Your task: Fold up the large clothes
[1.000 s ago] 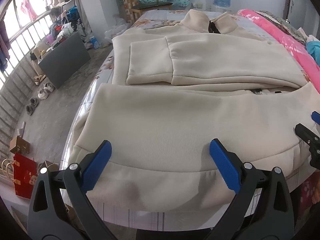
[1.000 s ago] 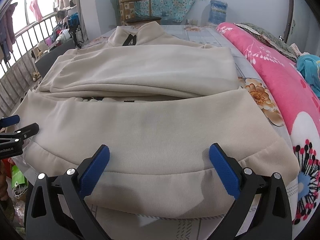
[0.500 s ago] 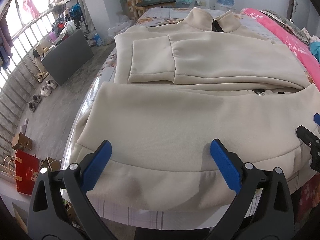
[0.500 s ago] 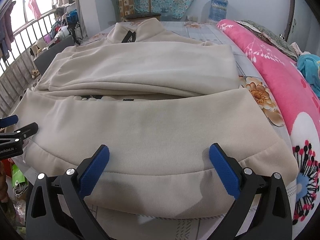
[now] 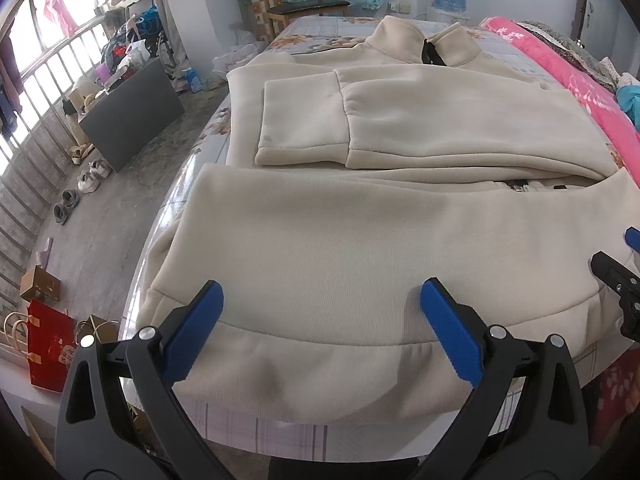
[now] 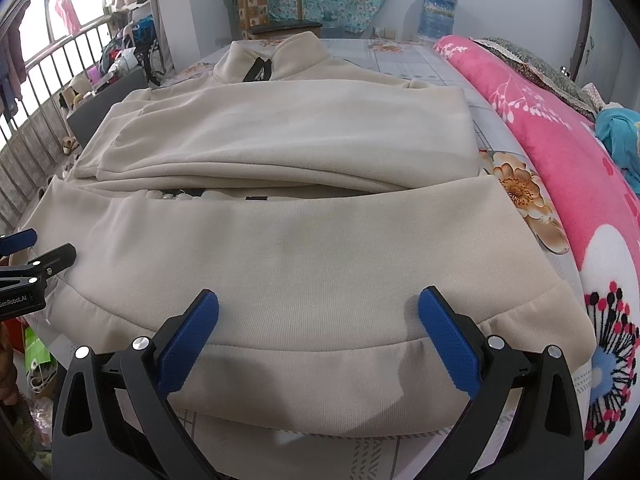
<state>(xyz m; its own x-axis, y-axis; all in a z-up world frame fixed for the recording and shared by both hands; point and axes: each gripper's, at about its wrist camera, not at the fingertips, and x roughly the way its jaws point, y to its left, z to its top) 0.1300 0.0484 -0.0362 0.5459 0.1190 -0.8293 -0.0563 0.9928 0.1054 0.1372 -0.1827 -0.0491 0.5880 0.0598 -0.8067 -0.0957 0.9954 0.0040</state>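
Jaws wide on left gripper (image 5: 320,332) and right gripper (image 6: 318,334), straddling sweatshirt (image 5: 360,240) hem at bed (image 5: 256,432) edge; likely poised for next fold.

My left gripper (image 5: 320,332) low and level, its 2 blue fingers (image 5: 192,336) spread wide, gripping nothing, my right gripper (image 6: 318,334) beside it, fingers (image 6: 448,340) equally wide apart, both pointing forward, side by side
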